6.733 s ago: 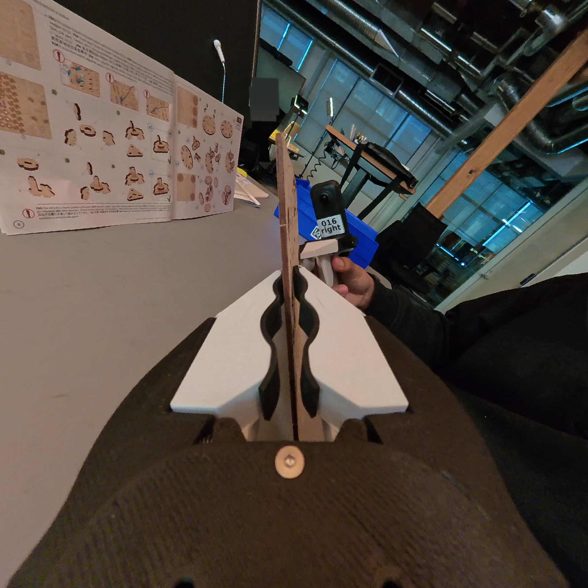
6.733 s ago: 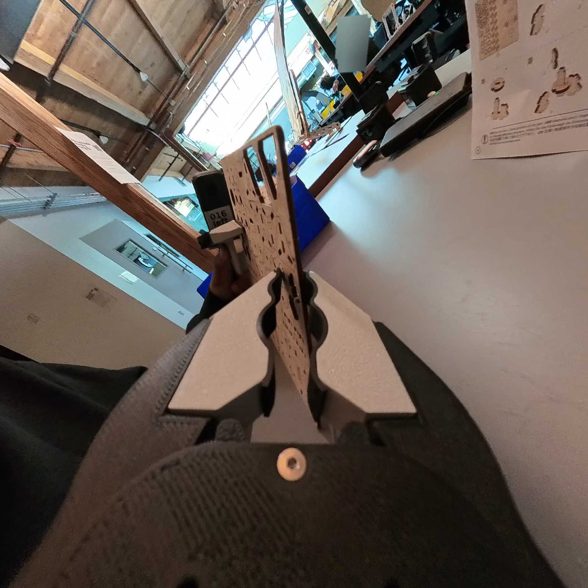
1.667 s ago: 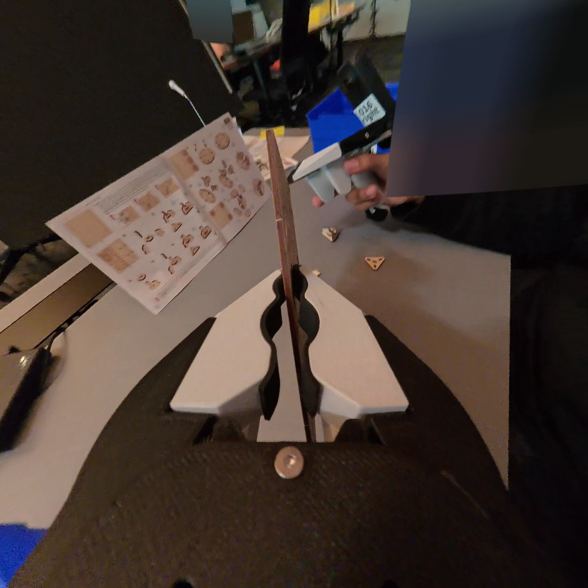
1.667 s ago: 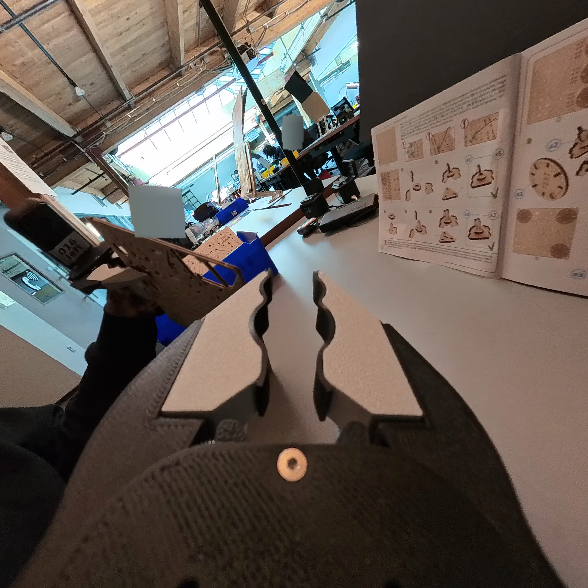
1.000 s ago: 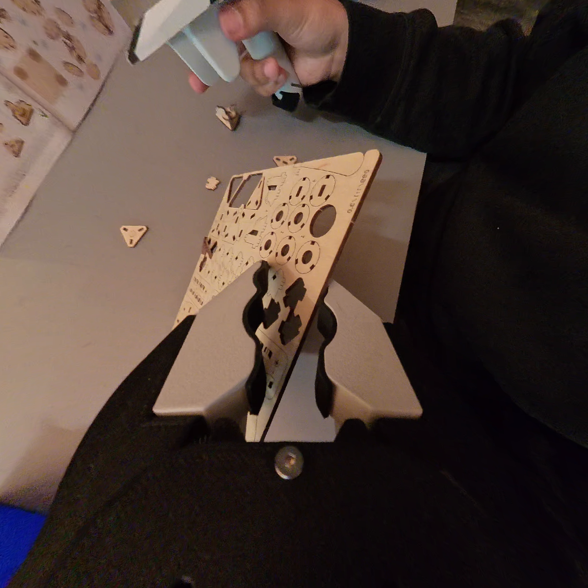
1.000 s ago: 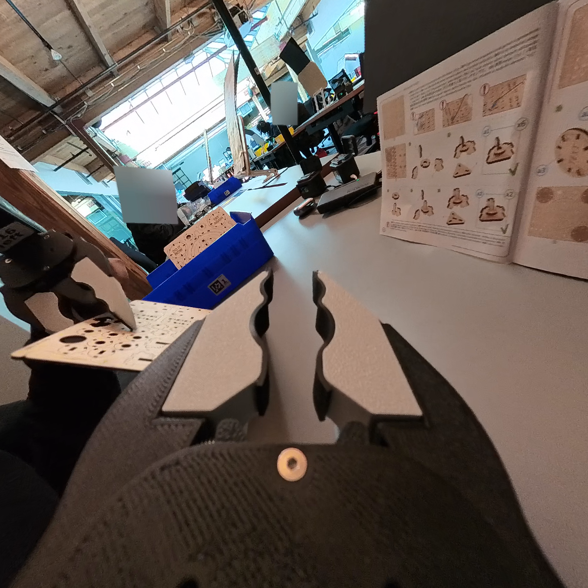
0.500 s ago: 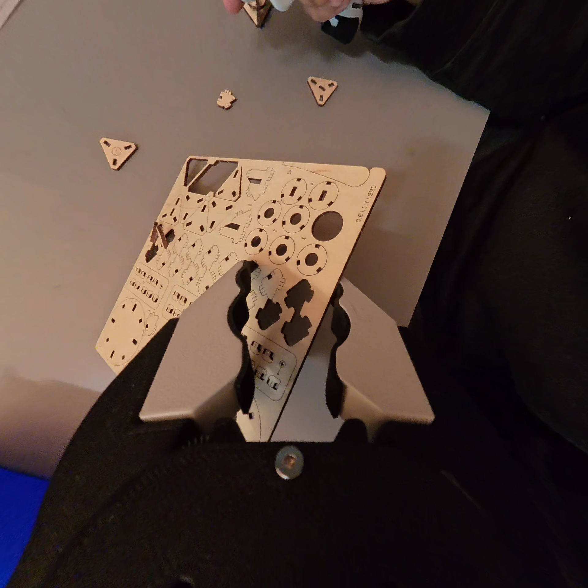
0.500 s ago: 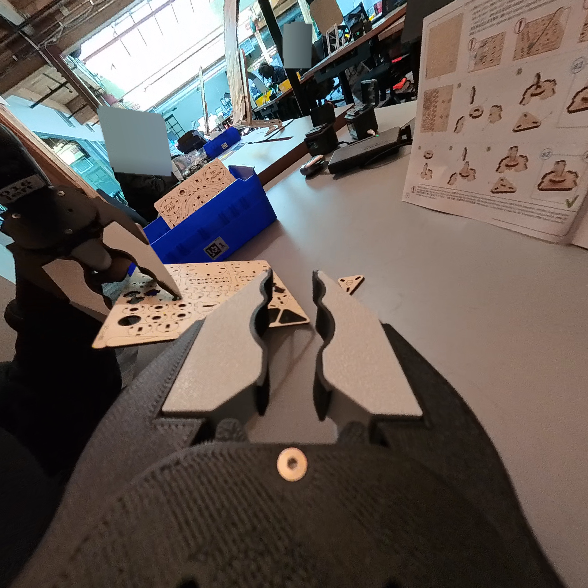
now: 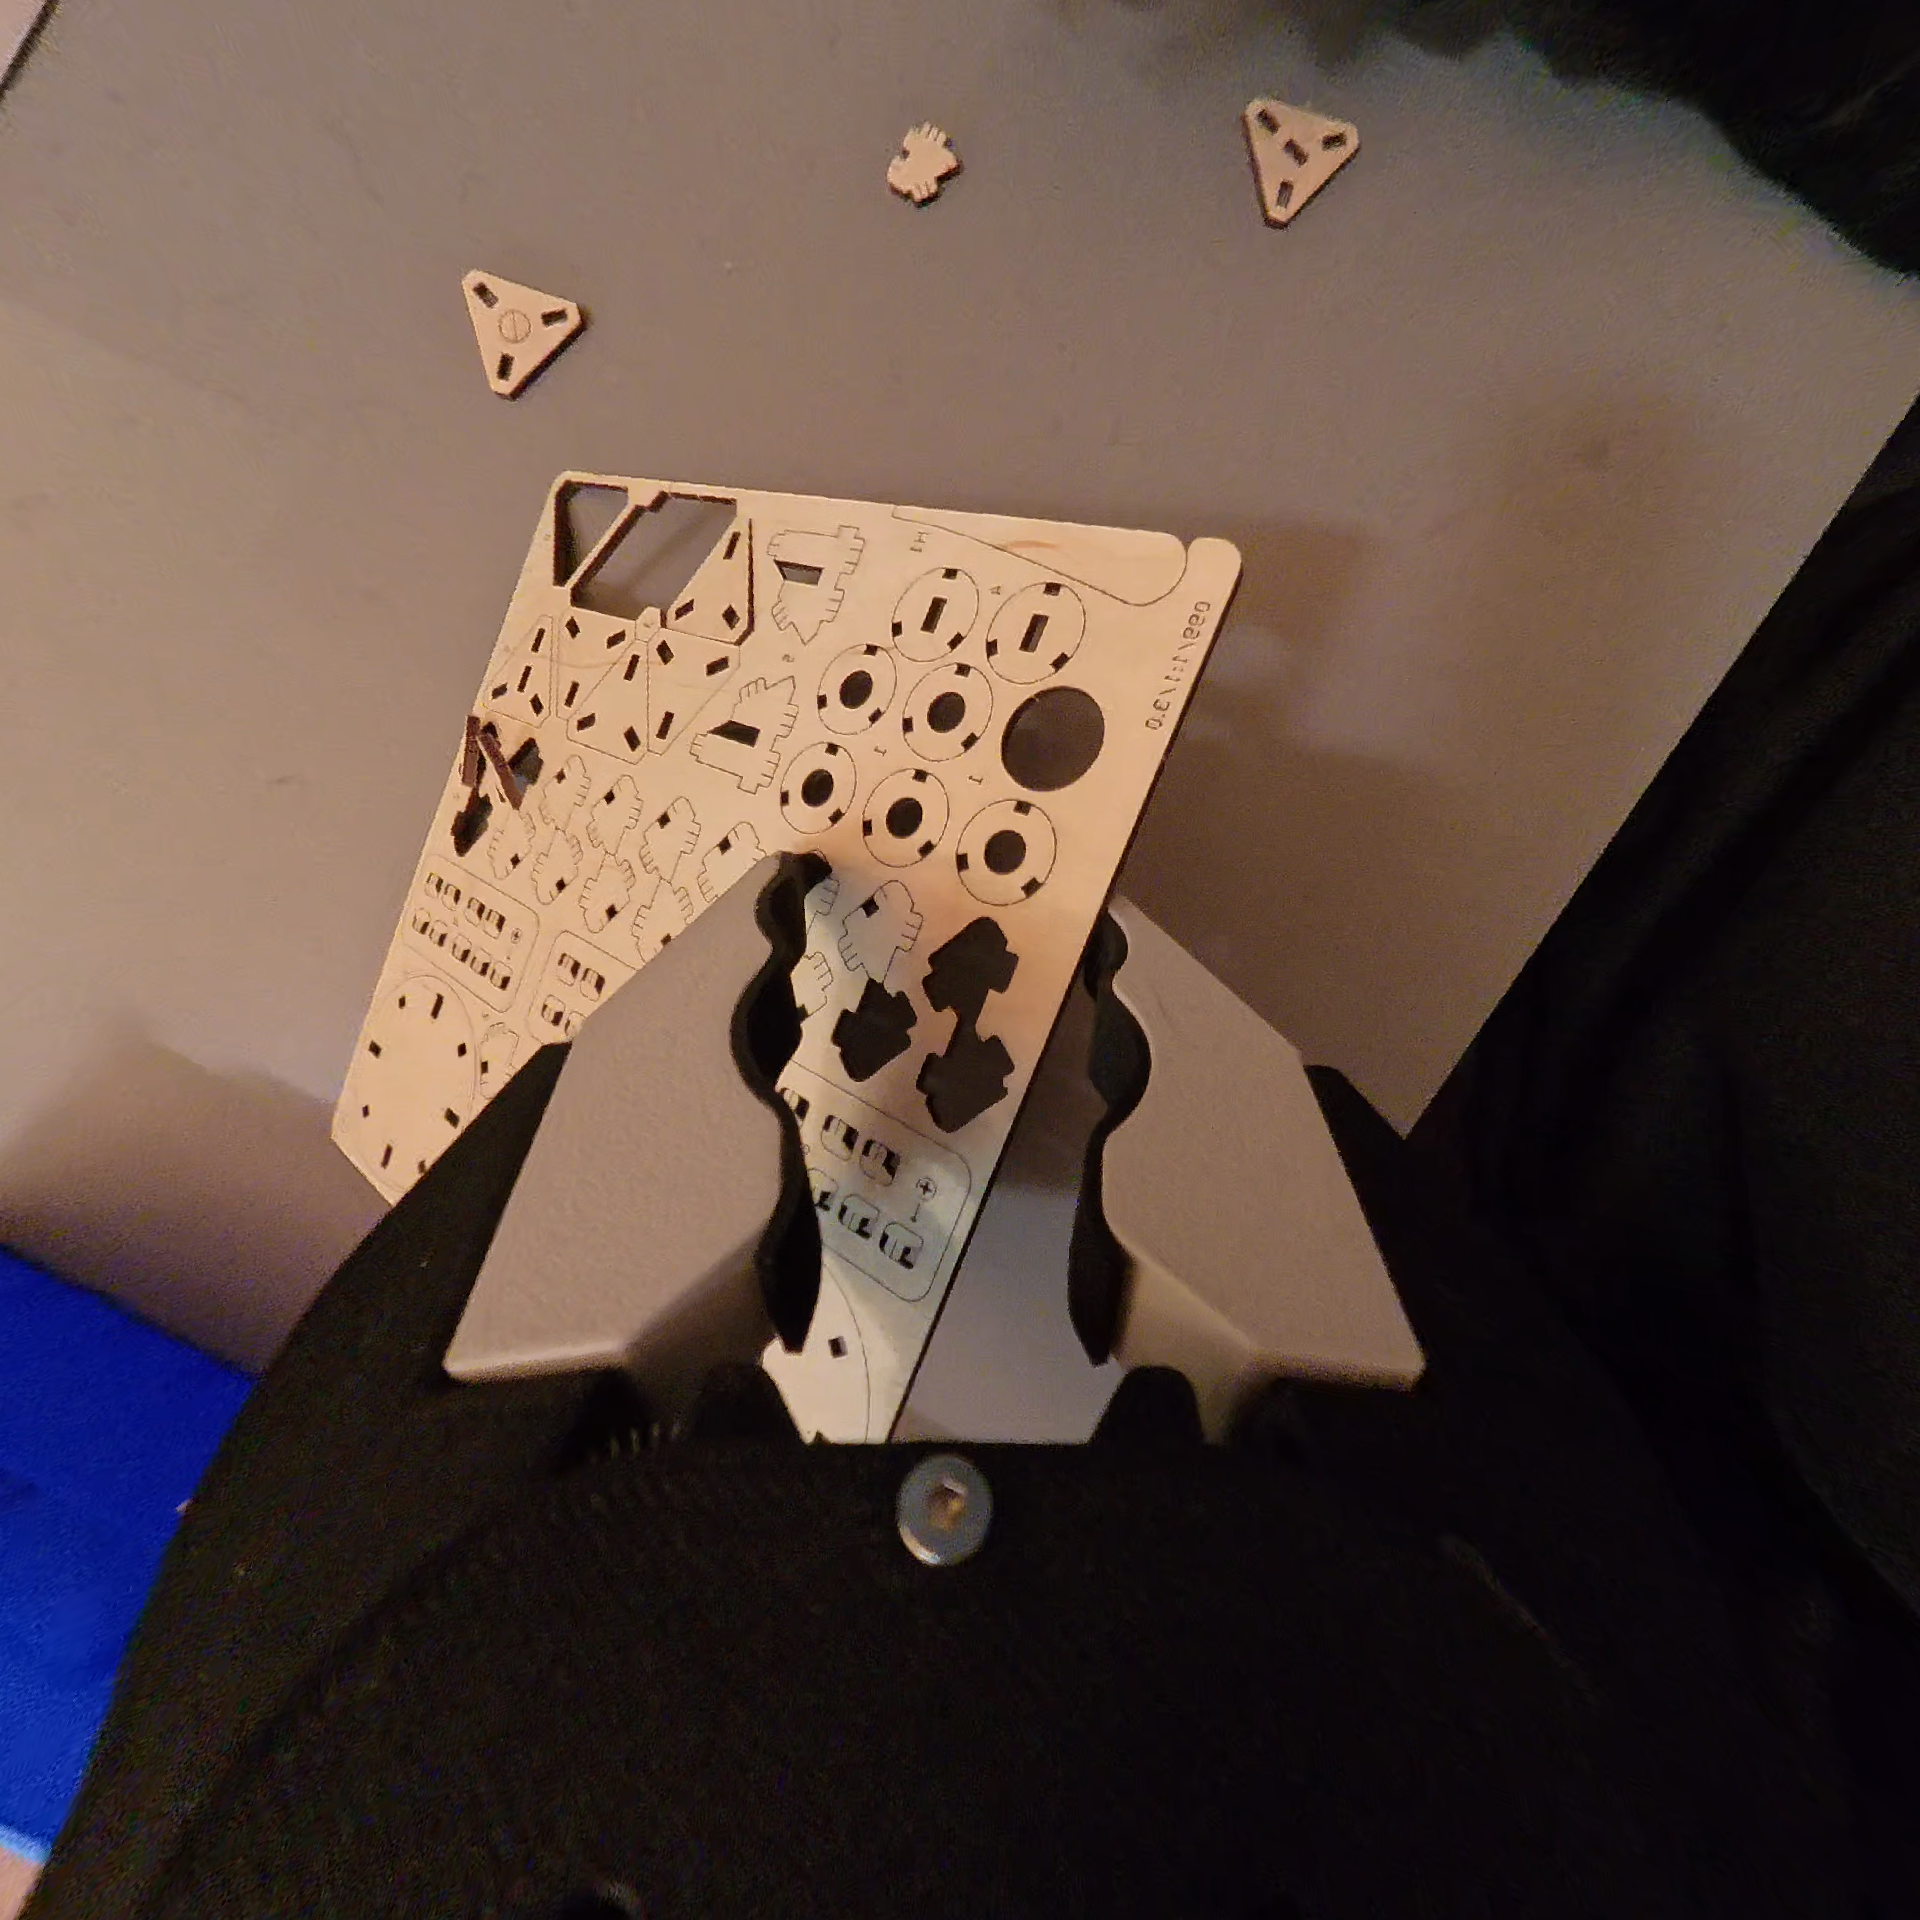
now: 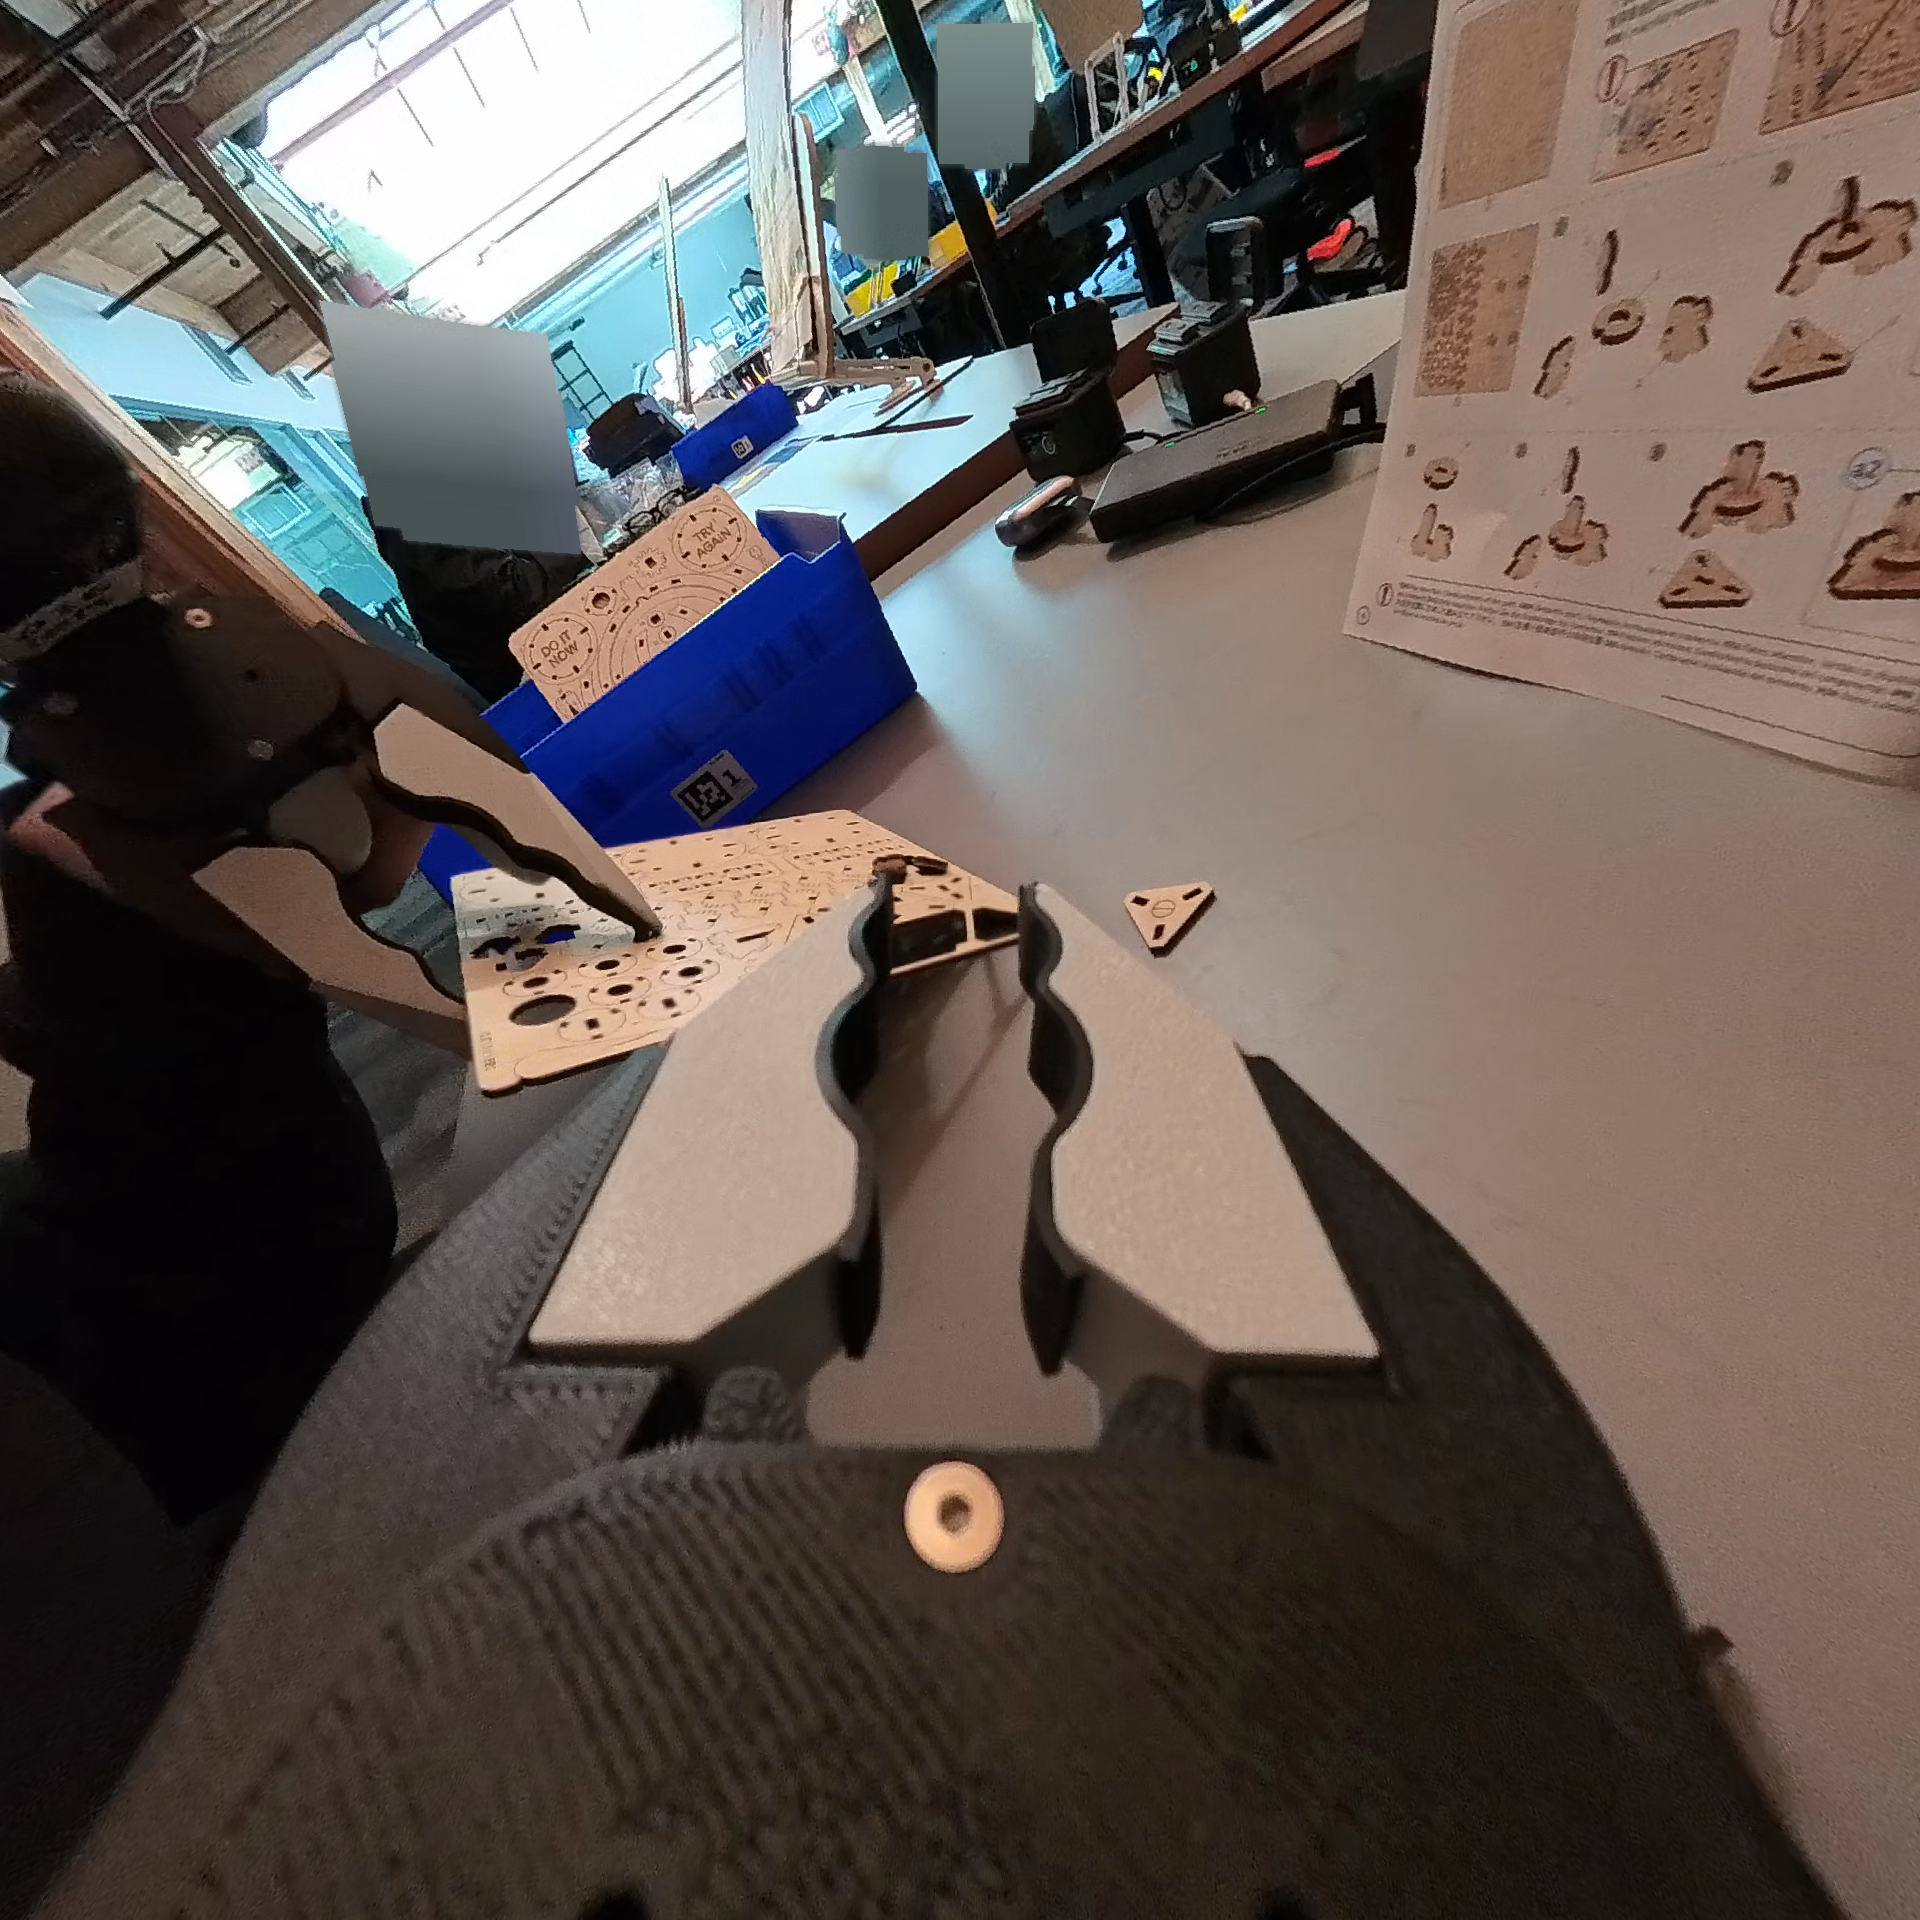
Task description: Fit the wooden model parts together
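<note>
Left wrist view looks down on a grey desk [image 9: 1039, 343], where the left hand-held gripper [image 9: 940, 914] has its fingers spread wide on either side of a pale wooden puzzle sheet [image 9: 935, 675]. The sheet lies flat near the desk's near edge, one corner reaching over that edge; the left fingertip [image 9: 774, 883] sits over the sheet's top face while the right finger lies beside the sheet's edge, below it, so neither pad presses on the wood and the sheet is not gripped. Several shapes in the sheet are already punched out, leaving dark holes.

Loose on the desk beyond the sheet lie two small wooden triangles [image 9: 520, 330] [image 9: 1297, 156] and a tiny notched piece [image 9: 923, 175]. A blue bin [image 10: 717, 686] stands along the desk's left edge with another wooden sheet [image 10: 634, 613] upright inside it.

Right wrist view shows the right hand-held gripper [image 10: 951, 904] low over the desk, its fingers partly apart with nothing between them, pointing at the sheet's far corner. An open instruction booklet [image 10: 1662, 343] stands toward the desk's far right.
</note>
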Tool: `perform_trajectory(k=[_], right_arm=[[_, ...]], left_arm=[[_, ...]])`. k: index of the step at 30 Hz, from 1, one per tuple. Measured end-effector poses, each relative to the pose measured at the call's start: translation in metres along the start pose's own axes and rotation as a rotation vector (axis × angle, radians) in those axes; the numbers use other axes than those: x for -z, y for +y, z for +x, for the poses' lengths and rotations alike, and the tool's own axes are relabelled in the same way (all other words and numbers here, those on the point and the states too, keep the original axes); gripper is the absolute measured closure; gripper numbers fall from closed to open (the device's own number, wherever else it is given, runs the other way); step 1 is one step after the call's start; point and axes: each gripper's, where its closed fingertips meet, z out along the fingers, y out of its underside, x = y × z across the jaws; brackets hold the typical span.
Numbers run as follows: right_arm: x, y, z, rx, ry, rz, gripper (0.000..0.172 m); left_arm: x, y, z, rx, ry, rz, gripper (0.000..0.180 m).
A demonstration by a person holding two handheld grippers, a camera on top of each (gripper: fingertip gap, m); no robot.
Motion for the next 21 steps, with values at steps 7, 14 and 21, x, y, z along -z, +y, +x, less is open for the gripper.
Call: perform_trajectory(k=[7,14,21], right_arm=[[-0.001,0.002,-0.002,0.008,0.000,-0.007,0.150],[-0.003,0.003,-0.005,0.023,-0.001,-0.013,0.150],[-0.004,0.004,-0.003,0.026,0.004,-0.017,0.150]], left_arm=[[0.006,-0.007,0.007,0.004,0.003,-0.012,0.122],[0.014,-0.014,-0.023,0.127,-0.027,0.100,0.118],[-0.039,0.000,-0.097,0.509,-0.072,0.112,0.131]])
